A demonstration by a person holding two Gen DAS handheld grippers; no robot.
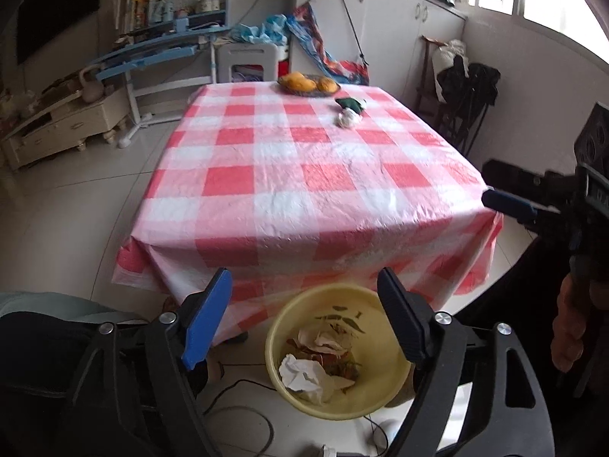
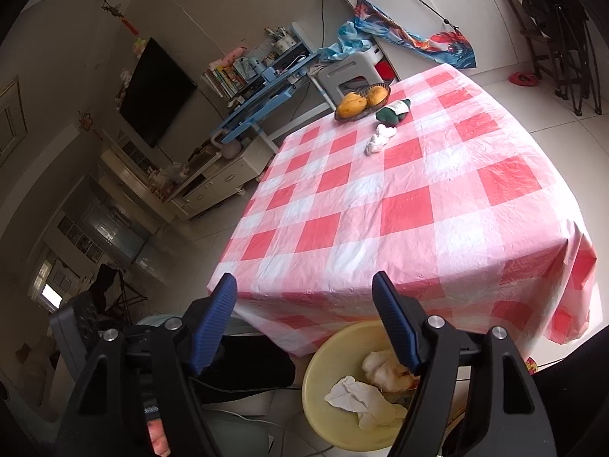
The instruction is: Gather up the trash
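From the left wrist view, the left gripper (image 1: 304,312) hangs with its fingers spread wide and nothing between them, above a yellow bin (image 1: 335,403) that stands on the floor just in front of the near edge of the table (image 1: 304,190). The bin holds crumpled white paper (image 1: 300,375) and brownish scraps. The table wears a red-and-white checked cloth. Near its far edge sits a basket of yellow fruit (image 1: 308,84), and just beside it, toward the far right corner, lie a dark green wrapper (image 1: 350,103) and a white tissue wad (image 1: 347,119), touching or nearly so. The right gripper (image 1: 506,202) shows at the right edge of this view, beside the near right corner of the table; whether it is spread or pressed together cannot be told here.

From the right wrist view, the right gripper (image 2: 304,316) is spread wide and empty over the near edge of the table (image 2: 418,209). The yellow bin (image 2: 323,411) sits below, with white paper (image 2: 361,400) inside. The tissue wad (image 2: 378,139), green wrapper (image 2: 392,112) and fruit basket (image 2: 361,101) lie by the far edge.
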